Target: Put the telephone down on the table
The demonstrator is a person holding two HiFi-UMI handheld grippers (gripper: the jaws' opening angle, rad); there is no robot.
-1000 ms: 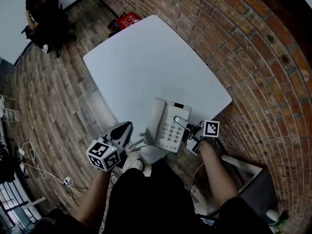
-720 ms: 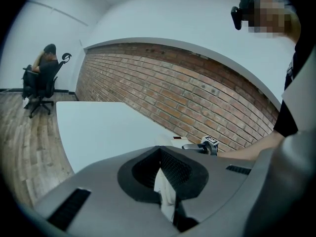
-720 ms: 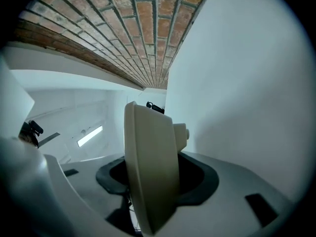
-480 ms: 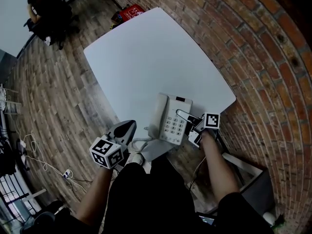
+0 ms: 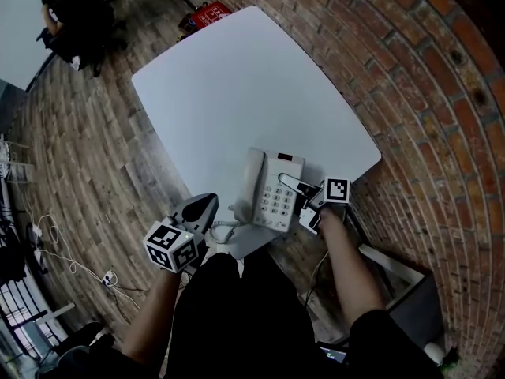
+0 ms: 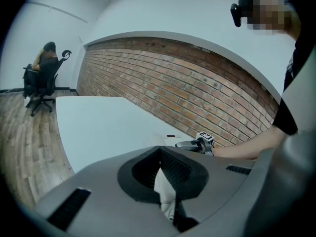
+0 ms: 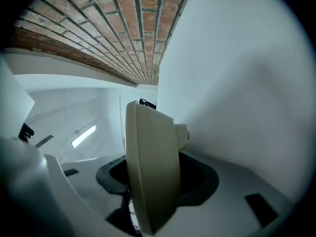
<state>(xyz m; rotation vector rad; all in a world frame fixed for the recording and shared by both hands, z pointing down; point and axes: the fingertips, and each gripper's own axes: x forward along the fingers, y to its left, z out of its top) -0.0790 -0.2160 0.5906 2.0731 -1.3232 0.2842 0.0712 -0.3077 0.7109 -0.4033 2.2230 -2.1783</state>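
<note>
The cream telephone (image 5: 272, 189), its handset (image 5: 251, 181) on the cradle, is over the near corner of the white table (image 5: 237, 93). I cannot tell whether it rests there. My right gripper (image 5: 301, 199) is shut on its right edge. In the right gripper view the telephone (image 7: 148, 167) stands edge-on between the jaws. My left gripper (image 5: 203, 205) is at the table's near-left edge by the coiled cord (image 5: 223, 229). In the left gripper view its jaws are shut with a white piece of the cord (image 6: 165, 194) between them.
A brick wall (image 5: 410, 93) runs close along the table's right side. On the wooden floor beyond the table's far corner stands a red crate (image 5: 207, 13). A person sits in an office chair (image 5: 71, 14) at the far left. Cables (image 5: 47, 267) lie on the floor to the left.
The telephone and my right gripper have shifted a little farther in over the table's corner. My left gripper has stayed about where it was.
</note>
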